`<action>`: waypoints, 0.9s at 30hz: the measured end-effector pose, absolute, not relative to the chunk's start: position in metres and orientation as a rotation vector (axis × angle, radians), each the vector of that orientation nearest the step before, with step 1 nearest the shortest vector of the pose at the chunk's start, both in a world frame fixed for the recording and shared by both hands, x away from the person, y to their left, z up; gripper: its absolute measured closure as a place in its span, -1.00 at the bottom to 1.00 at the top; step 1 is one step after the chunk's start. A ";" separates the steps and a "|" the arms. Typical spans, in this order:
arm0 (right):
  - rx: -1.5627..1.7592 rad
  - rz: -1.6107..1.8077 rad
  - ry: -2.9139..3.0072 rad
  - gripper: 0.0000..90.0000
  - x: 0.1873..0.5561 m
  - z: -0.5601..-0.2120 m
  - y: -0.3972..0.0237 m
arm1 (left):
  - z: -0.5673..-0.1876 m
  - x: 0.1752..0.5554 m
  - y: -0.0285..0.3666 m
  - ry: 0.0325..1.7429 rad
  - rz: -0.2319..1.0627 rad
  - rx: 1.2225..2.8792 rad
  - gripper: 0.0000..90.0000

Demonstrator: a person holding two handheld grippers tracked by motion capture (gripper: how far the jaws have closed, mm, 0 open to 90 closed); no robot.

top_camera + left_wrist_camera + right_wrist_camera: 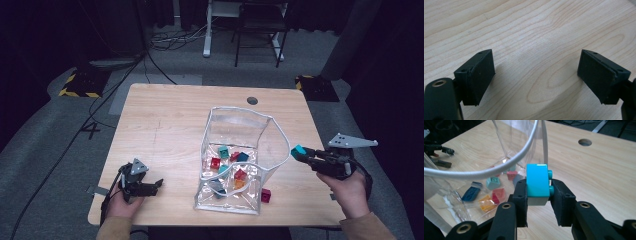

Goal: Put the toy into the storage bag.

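While a turquoise brick (537,183) was gripped between the pads of the right gripper (306,154), it was held just outside the white-rimmed mouth of the clear bag (280,131), on its right side. Other small bricks (235,167) were seen lying inside the bag. Well to the bag's left, the left gripper (158,185) was kept wide apart over the table (165,120), nothing between its jaws.

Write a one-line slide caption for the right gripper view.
Right gripper clamps a turquoise brick beside the white-rimmed clear bag holding coloured bricks.
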State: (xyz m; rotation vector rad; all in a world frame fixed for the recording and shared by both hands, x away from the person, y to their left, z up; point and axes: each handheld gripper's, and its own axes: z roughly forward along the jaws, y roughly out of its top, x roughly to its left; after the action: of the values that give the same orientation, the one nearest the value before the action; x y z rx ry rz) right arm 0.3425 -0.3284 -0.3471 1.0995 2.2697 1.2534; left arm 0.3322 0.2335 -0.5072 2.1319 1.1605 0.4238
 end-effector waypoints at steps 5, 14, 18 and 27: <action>1.082 1.282 2.241 0.49 0.340 -0.331 -0.331 | -0.507 0.332 0.234 1.160 0.426 2.132 -0.68; 1.044 1.347 2.204 0.49 0.338 -0.300 -0.331 | -0.507 0.332 0.234 1.162 0.424 2.132 -0.68; 1.018 1.355 2.199 0.49 0.338 -0.288 -0.327 | -0.507 0.332 0.233 1.162 0.424 2.131 -0.68; 0.944 1.377 2.222 0.49 0.346 -0.272 -0.306 | -0.507 0.332 0.234 1.162 0.423 2.132 -0.68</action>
State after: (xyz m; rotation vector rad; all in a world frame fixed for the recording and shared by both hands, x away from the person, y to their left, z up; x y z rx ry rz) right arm 0.3458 -0.3061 -0.2718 0.9436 2.2216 1.3774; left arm 0.3321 0.2335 -0.5071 2.1319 1.1620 0.4232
